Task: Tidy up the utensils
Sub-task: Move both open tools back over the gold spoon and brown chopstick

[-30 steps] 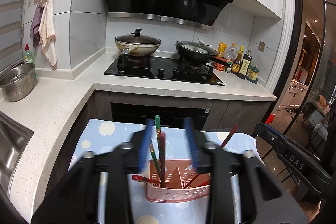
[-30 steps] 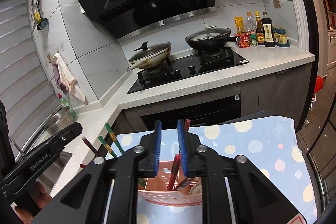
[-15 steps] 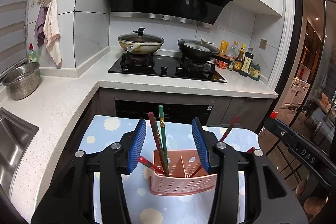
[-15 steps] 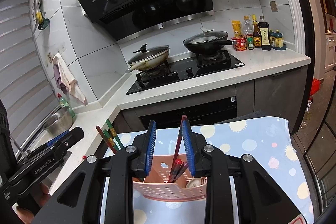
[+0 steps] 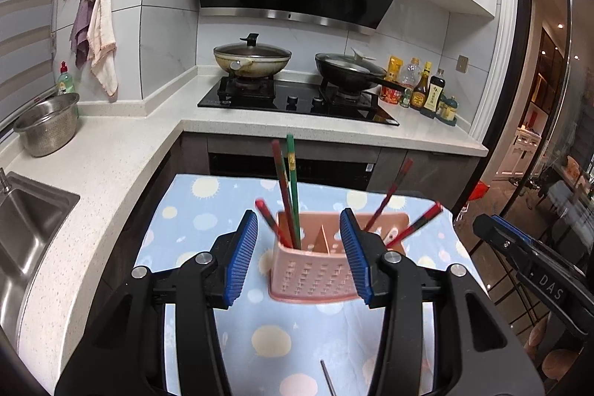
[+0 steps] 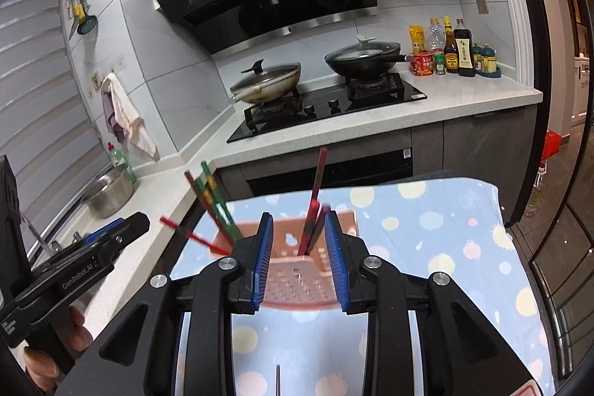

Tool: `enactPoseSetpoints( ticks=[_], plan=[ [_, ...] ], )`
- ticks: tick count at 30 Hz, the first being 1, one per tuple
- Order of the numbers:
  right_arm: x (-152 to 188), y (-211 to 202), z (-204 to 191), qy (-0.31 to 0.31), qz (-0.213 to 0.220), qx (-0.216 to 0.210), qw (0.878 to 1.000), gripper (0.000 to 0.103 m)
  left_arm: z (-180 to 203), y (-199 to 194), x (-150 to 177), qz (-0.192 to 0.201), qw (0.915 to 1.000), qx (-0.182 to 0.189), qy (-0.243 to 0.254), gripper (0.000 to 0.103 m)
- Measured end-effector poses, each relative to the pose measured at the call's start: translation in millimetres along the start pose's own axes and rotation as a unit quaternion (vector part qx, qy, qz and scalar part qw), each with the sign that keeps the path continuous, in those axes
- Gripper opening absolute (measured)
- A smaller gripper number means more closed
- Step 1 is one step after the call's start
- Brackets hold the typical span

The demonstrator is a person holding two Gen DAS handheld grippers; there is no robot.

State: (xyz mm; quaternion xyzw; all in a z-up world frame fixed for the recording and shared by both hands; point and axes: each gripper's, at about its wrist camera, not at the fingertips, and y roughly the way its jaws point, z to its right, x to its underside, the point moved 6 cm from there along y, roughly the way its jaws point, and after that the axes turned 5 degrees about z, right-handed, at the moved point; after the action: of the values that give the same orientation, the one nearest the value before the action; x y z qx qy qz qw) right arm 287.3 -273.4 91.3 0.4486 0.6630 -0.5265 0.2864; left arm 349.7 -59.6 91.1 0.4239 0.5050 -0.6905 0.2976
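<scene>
With both grippers, left (image 5: 299, 253) and right (image 6: 297, 257), gaping empty, I risk tipping the seemingly light pink caddy (image 5: 315, 279) of chopsticks (image 5: 290, 188).

Left gripper (image 5: 299, 253): black plastic arms, ribbed blue pads, silver screws. Right gripper (image 6: 299, 257): same build. White "GenRobot.AI" and "DAS" lettering on the bodies.

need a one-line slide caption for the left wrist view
Left gripper, jaws open, faces a pink utensil caddy holding red and green chopsticks on a sun-print cloth.
</scene>
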Motion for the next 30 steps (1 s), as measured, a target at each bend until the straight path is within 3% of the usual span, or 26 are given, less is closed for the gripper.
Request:
enactPoseSetpoints(
  ticks=[17,30],
  plan=[
    [138,-61,-4,-0.034,-0.105,0.007,0.994,0.029,-10,-52,113,-0.072,0.997,-0.022,-0.014,0.044],
    [262,-84,-11,-0.051,-0.211,-0.001,0.976,0.029,-19,-72,222,-0.16,0.9855,-0.043,-0.034,0.044]
  ],
)
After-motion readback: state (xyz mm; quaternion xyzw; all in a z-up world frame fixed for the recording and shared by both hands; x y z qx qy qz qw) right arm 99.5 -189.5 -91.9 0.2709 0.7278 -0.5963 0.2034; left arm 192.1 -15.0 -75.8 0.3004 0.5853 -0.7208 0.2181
